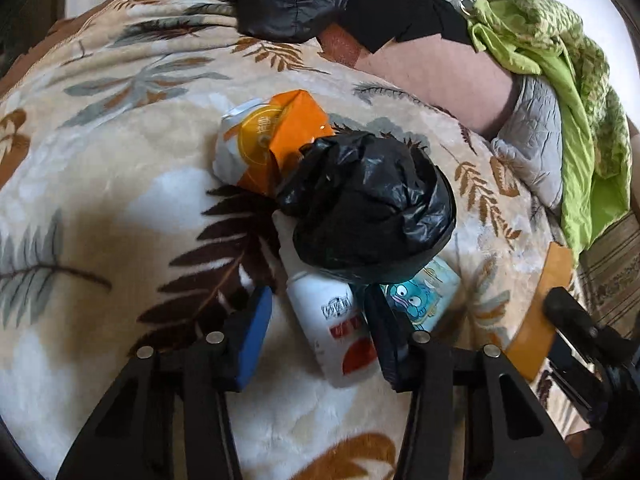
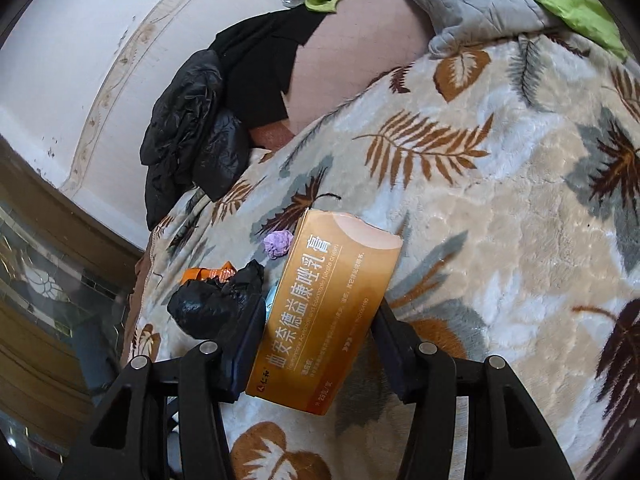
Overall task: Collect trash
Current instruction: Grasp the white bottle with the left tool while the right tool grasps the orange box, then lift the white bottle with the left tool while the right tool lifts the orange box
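1. We see the trash gathered in a small pile on the leaf-patterned blanket (image 1: 100,184) of the bed, about mid-blanket and well away from the pillow (image 1: 532,152) at its far edge.
2. Our left gripper (image 1: 316,336) stands with its fingers part-open on either side of the white bottle (image 1: 336,332); the right finger lies against the bottle's side, while a gap shows at the blue pad (image 1: 254,332) of the left one, so we judge it not yet gripped.
3. The white bottle looks like stiff, smooth plastic, probably light and a little slippery; we would take it across its body, below the neck, where the sides run parallel.
4. The crumpled black bag (image 1: 368,208) rests over the bottle's top. It is soft, nearly weightless and will drag along; pinch a fold if we want it.
5. The orange carton (image 1: 280,140) and the cartoon-printed packet (image 1: 432,292) touch the pile; thin card, easily crushed, best gripped across flat faces.
6. Our right gripper (image 2: 316,344) clamps the tan cream box (image 2: 328,312) across its narrow width. It is light card that dents under pressure.
7. A purple paper wad (image 2: 277,244) lies just beyond the box, soft and light.
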Tool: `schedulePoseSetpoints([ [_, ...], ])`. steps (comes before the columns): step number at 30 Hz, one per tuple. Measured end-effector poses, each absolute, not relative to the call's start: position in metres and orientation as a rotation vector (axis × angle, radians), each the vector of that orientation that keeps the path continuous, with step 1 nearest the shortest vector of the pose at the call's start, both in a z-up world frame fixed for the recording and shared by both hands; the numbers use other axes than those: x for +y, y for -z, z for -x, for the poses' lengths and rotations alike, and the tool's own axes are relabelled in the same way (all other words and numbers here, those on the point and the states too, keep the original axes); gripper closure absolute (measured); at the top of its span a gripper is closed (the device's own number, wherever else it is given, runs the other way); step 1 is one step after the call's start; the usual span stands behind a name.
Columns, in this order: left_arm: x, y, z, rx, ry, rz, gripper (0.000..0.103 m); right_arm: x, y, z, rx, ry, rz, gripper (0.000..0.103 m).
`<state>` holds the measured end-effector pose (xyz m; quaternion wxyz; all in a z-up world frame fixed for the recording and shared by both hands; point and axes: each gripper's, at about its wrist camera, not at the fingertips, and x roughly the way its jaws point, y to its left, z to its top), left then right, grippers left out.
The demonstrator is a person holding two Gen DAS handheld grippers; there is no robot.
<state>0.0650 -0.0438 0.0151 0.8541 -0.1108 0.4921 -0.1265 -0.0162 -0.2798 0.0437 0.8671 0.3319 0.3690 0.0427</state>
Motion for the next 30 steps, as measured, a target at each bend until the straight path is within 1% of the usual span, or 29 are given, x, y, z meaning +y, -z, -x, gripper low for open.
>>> schedulePoseSetpoints([
  [1, -0.045, -0.015, -0.066, 1.034, 0.263, 0.215, 0.064, -0.277, -0.044, 0.015, 0.774, -0.093, -0.684, 0.045],
  [4, -0.044, -0.014, -0.064, 1.032, 0.255, 0.195, 0.071, -0.266, -0.045, 0.012, 0.780, -0.105, -0.651, 0.045],
  [5, -0.042, -0.015, -0.062, 1.035, 0.254, 0.193, 0.071, -0.264, -0.046, 0.012, 0.780, -0.106, -0.641, 0.045],
  [17, -0.010, -0.023, -0.018, 1.051, 0.230, 0.204, 0.072, -0.235, -0.063, 0.031, 0.728, -0.113, -0.485, 0.046],
  [25, 0.020, -0.039, 0.035, 1.043, 0.215, 0.182, 0.074, -0.208, -0.079, 0.060, 0.684, -0.149, -0.414, 0.046],
  [30, 0.043, -0.048, 0.075, 1.030, 0.214, 0.175, 0.074, -0.194, -0.083, 0.084, 0.678, -0.205, -0.420, 0.046],
])
